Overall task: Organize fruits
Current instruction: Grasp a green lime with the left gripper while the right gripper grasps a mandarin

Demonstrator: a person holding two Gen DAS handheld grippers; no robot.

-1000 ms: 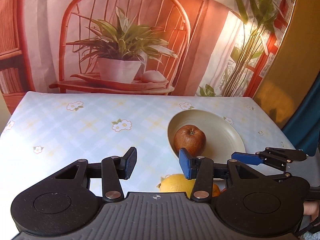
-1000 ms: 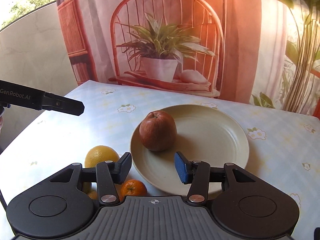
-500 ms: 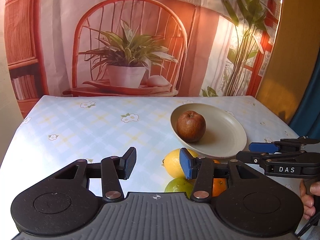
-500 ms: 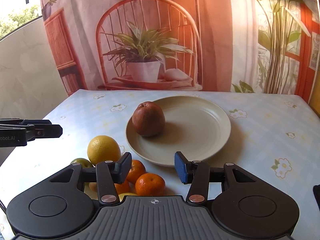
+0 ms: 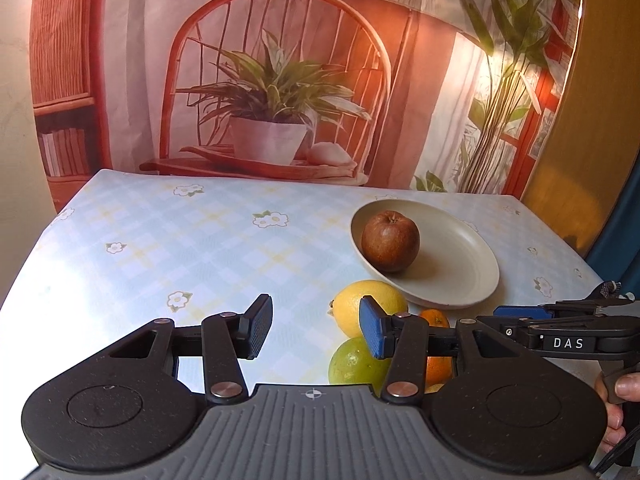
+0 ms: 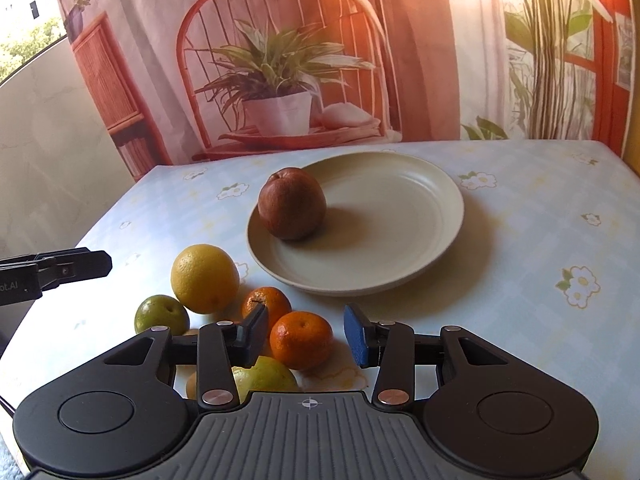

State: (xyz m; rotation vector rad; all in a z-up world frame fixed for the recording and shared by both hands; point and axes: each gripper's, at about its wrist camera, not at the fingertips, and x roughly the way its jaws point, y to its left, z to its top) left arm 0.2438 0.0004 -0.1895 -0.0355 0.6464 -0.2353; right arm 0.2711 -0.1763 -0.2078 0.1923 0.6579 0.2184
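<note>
A brown-red apple (image 6: 291,203) sits on the cream plate (image 6: 380,240), at its left side. In front of the plate lie a lemon (image 6: 205,278), a green lime (image 6: 161,314), two mandarins (image 6: 267,300) and a yellow-green fruit (image 6: 264,376). My right gripper (image 6: 306,338) is closing around the nearer mandarin (image 6: 301,340). That mandarin lies between the jaws, with a gap still showing at the blue pad. My left gripper (image 5: 316,332) is open over bare tablecloth, just left of the lemon (image 5: 352,304) and lime (image 5: 352,362). The apple (image 5: 390,240) and plate (image 5: 452,256) lie beyond it.
The table wears a pale blue checked cloth with flowers (image 5: 270,220). A printed backdrop of a chair and potted plant (image 6: 276,80) hangs behind the far edge. A person's fingers (image 5: 624,388) show at the right edge of the left wrist view.
Both views have drawn back from the plate, bringing the loose fruit pile into sight. The right jaws have narrowed a little around the near mandarin. The right view has rolled.
</note>
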